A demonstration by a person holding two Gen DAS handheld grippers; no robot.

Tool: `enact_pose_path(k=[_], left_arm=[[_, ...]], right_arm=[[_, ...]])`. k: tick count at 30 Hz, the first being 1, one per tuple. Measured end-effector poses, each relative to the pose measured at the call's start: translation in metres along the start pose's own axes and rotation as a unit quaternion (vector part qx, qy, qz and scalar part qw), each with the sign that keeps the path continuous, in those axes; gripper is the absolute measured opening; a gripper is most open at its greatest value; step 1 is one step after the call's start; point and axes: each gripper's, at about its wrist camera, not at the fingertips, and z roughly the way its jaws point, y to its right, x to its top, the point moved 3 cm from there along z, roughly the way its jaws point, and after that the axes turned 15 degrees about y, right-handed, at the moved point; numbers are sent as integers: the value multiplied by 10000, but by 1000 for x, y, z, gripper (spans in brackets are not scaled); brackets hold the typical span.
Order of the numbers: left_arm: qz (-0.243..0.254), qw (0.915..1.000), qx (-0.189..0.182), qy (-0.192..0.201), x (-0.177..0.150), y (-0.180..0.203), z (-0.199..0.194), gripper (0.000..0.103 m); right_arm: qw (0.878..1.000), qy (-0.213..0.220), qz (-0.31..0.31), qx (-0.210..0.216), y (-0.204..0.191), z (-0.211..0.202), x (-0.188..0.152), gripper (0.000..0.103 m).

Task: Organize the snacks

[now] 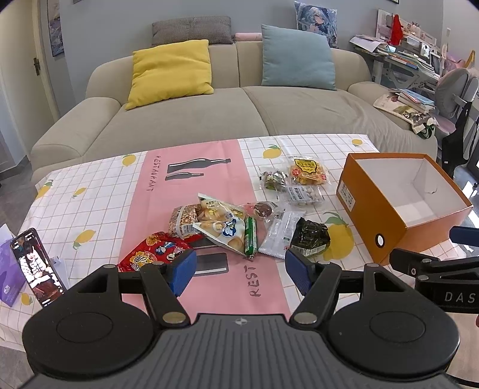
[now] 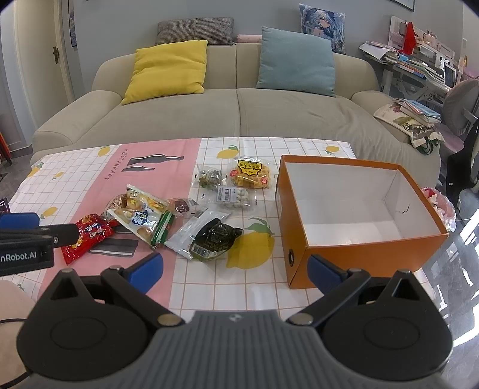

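— Behind the table, a beige sofa (image 1: 185, 125). Against its backrest, a yellow cushion (image 1: 170, 71) to the left and a pale blue cushion (image 1: 296, 58) to the right.

— On top of the backrest?

— A grey cushion (image 1: 191, 30), lying flat, and a printed anime cushion (image 1: 315, 21) further right.

— Over the table?

— A checked tablecloth (image 1: 98, 191) with lemons and a pink "RESTAURANT" strip. At its left edge, a smartphone (image 1: 37, 266) propped upright, screen lit, just beside a purple box (image 1: 9, 269).

— Far right?

— A cluttered desk (image 2: 419, 62) piled with books and papers, plus a grey chair (image 2: 461, 101). More magazines (image 2: 404, 116) stacked on the sofa's right arm.
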Motion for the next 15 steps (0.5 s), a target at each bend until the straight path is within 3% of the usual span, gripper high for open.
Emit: enact_pose_path(k=[15], left_arm=[[-16,10000,13,8,-1,-1,-4,85]], right_arm=[[10000,-21,16,-12,1,1,0,100]])
